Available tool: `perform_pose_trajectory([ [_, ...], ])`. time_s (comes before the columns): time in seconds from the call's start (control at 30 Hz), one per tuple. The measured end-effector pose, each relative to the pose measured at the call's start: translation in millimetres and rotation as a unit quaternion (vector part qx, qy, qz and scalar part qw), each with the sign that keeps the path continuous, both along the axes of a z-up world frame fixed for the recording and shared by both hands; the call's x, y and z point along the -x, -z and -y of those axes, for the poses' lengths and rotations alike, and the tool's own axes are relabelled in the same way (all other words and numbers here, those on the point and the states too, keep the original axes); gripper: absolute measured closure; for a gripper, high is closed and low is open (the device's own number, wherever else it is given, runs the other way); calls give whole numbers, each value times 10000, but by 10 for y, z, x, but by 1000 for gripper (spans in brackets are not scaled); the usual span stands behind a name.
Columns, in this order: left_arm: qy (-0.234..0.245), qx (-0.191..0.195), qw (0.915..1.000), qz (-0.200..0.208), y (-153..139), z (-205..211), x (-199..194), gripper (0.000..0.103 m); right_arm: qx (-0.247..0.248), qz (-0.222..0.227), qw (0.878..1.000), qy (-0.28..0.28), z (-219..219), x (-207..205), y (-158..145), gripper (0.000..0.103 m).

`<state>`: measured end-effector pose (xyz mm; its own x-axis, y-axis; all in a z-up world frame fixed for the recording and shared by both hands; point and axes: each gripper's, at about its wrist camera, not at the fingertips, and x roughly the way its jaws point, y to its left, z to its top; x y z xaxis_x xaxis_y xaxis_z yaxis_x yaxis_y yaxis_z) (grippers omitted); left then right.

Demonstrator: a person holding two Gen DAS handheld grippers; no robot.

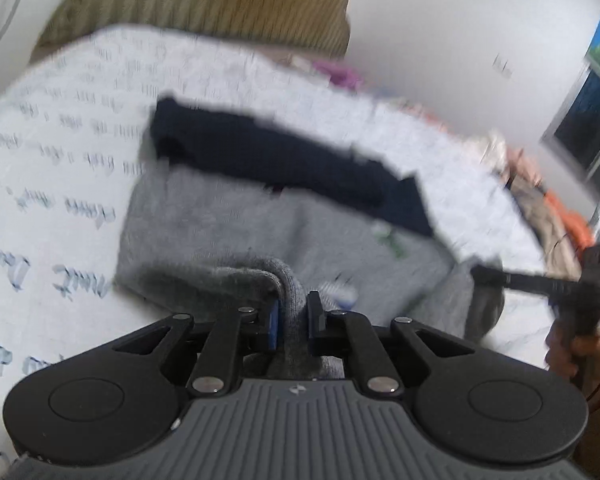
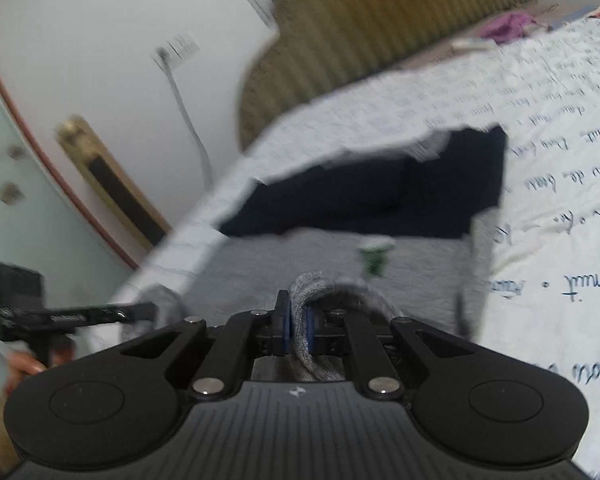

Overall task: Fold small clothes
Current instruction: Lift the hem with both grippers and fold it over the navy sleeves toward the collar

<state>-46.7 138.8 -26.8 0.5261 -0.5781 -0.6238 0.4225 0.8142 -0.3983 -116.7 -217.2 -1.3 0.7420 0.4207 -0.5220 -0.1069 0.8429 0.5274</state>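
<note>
A small grey garment [image 1: 228,224] with a dark navy band [image 1: 284,160] at its far end lies on a white bedsheet. My left gripper [image 1: 294,314] is shut on a bunched grey edge of it at its near left corner. My right gripper [image 2: 296,326] is shut on the grey edge [image 2: 320,284] at the other near corner. The garment [image 2: 284,260] and its navy band [image 2: 380,192] stretch away from both grippers. The right gripper shows in the left wrist view [image 1: 488,274], and the left gripper in the right wrist view [image 2: 148,308]. Both views are motion-blurred.
The white sheet with blue handwriting print [image 1: 60,152] covers the bed [image 2: 560,160]. An olive ribbed headboard or cushion [image 1: 204,4] stands behind. A pile of clothes [image 1: 548,200] lies at the bed's right edge. A wall socket with a cable [image 2: 176,52] is left.
</note>
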Motion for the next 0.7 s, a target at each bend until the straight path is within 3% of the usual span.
perform_pose_trajectory([
  [0.1, -12, 48, 9998, -195, 250, -49, -12, 71, -425, -406, 9983, 23, 87, 35, 276, 90],
  [0.17, -5, 298, 9993, -214, 336, -156, 51, 53, -710, -409, 9966, -28, 146, 177, 377, 78],
  [0.23, 36, 522, 9983, -244, 386, -269, 108, 37, -943, -333, 9950, -17, 230, 356, 435, 55],
  [0.3, 57, 667, 9976, -202, 437, -386, 194, 36, -1093, -267, 9937, -3, 311, 518, 467, 42],
  [0.47, 199, 1183, 9925, -246, 548, -559, 291, 37, -1229, -262, 9920, -151, 351, 710, 619, 42],
  [0.6, 220, 1627, 9858, -341, 633, -562, 266, 37, -1406, -186, 9892, -374, 209, 547, 663, 42],
  [0.7, 358, 1706, 9840, -357, 647, -466, 281, 40, -1260, -151, 9903, -568, 20, 402, 659, 43],
])
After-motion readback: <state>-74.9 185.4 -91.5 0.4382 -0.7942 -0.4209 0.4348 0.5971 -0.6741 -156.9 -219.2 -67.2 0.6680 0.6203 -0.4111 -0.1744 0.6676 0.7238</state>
